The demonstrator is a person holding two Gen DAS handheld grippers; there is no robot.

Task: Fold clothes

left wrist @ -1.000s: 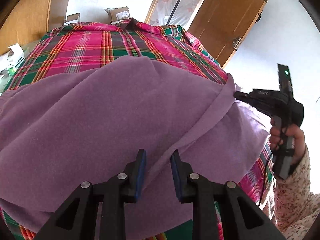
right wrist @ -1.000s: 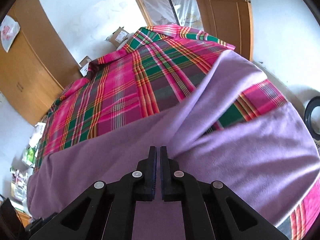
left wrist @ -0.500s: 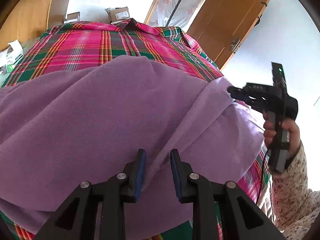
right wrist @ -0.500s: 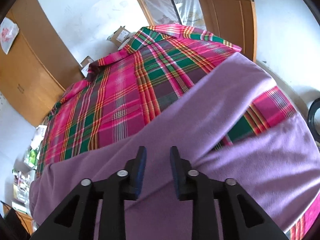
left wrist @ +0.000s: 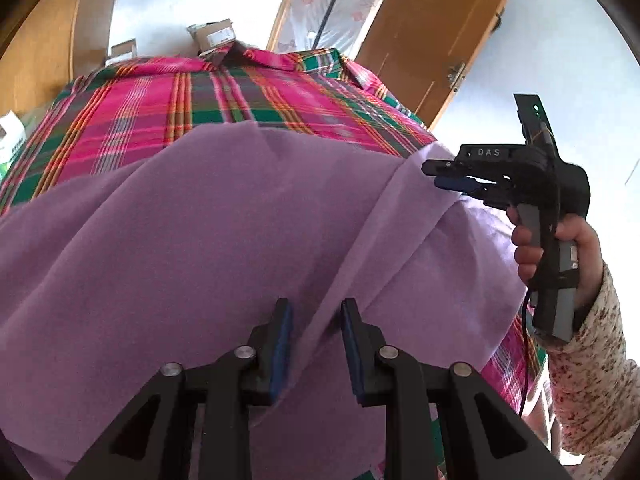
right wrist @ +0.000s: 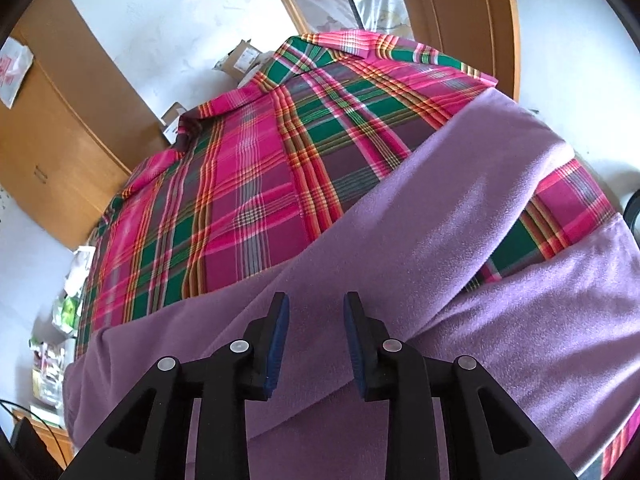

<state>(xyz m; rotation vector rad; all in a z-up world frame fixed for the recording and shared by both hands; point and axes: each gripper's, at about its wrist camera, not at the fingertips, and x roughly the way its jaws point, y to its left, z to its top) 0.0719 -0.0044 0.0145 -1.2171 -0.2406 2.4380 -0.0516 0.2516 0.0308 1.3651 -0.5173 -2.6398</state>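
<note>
Plainly, the folding is judged to be only partly done. The purple garment [left wrist: 200, 248] is spread over the plaid cloth [left wrist: 168, 112], which covers a surface not otherwise seen; whether that is a bed or a counter cannot be told. One sleeve-like strip [right wrist: 460, 184] is laid slanting across the garment toward the near edge, and plaid is exposed beside it on the right. The left tool [left wrist: 316, 320] is held released, its fingers apart just above the strip's lower end, with nothing gripped. The right tool [right wrist: 316, 320] is likewise released over the strip, and is seen from the left wrist view near the right edge, held in a hand [left wrist: 560, 256]. The remaining folds, and any squaring of the bundle, are taken to be left.
</note>
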